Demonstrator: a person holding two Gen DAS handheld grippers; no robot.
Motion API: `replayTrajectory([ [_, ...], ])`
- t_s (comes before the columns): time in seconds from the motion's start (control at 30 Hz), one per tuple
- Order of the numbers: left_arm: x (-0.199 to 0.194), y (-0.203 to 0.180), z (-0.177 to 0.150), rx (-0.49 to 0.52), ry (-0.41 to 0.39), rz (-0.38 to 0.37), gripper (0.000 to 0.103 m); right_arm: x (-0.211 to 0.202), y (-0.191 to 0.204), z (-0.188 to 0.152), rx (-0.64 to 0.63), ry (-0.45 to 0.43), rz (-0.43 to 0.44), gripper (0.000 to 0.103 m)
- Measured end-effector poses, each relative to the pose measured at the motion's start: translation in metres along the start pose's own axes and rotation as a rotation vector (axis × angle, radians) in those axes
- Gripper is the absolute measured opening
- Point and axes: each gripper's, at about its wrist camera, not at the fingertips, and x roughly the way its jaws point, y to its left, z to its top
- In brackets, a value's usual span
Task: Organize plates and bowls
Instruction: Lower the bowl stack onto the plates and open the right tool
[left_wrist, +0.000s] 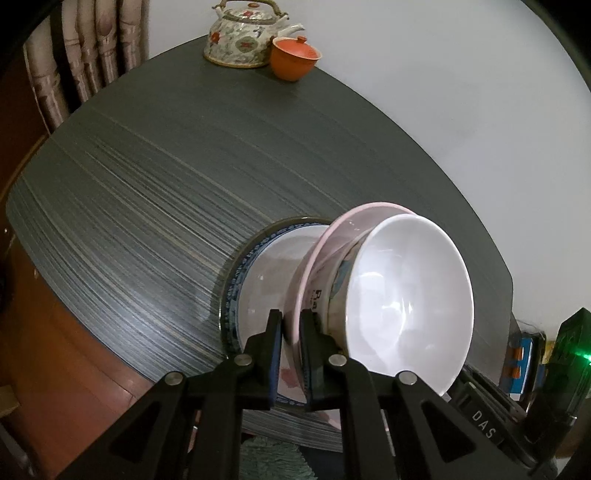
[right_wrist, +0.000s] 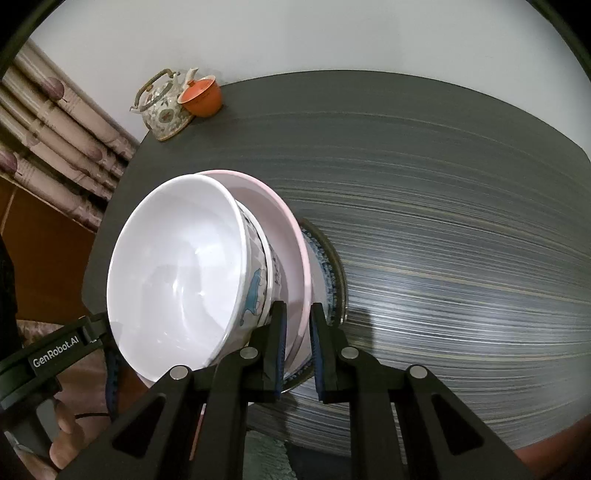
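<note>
Your left gripper (left_wrist: 291, 325) and right gripper (right_wrist: 298, 317) clamp their fingers on the pink plate (right_wrist: 291, 236) (2 nested bowls (right_wrist: 177, 266) inside) over the blue-rimmed plate (left_wrist: 236, 295) on the surface (left_wrist: 166, 177); stacking looks nearly finished.

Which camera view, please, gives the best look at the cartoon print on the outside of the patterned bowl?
The right wrist view: the patterned bowl shows its blue cartoon figure beside the white bowl. The left wrist view shows only a shaded strip of that bowl, with part of some lettering.
</note>
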Motion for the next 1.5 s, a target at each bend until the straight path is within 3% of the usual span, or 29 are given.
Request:
replayTrajectory([
  [0.4, 0.01, 0.019, 0.013, -0.004, 0.016, -0.003, 0.007, 0.015, 0.011, 0.002, -0.013, 0.017, -0.025, 0.014],
  [1.33, 0.017, 0.01, 0.022, 0.035, 0.001, 0.016, 0.008, 0.022, 0.015, 0.002, -0.026, 0.012, -0.059, 0.015],
  [1.5, 0.015, 0.007, 0.02, 0.047, -0.015, 0.029, 0.01, 0.021, 0.014, 0.001, -0.022, 0.004, -0.074, 0.021],
])
